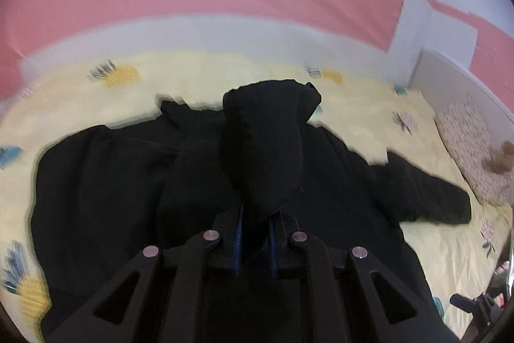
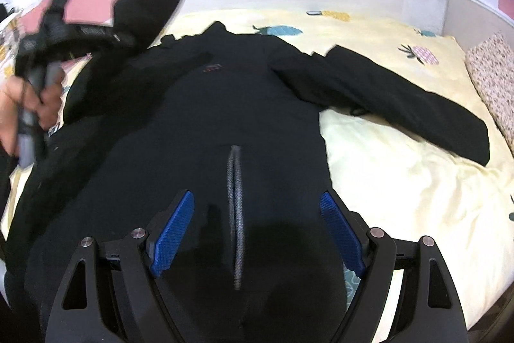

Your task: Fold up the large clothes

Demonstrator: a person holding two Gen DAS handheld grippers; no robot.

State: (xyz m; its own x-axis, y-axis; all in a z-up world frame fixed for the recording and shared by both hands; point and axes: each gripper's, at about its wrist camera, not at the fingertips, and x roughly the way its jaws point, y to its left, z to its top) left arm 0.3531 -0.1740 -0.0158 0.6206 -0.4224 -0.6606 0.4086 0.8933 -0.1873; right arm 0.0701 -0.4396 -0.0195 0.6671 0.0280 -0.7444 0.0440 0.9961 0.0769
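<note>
Above the jacket (image 2: 225,118), left gripper (image 1: 255,233) pinches one sleeve (image 1: 263,143) for folding inward; right gripper (image 2: 257,227) hangs wide, empty.

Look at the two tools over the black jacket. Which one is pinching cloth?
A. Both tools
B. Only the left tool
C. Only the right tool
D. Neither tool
B. The left tool has its fingers closed on a bunched sleeve of the black jacket, while the right tool hovers above the jacket's zipper with its blue pads spread wide and nothing between them.
</note>
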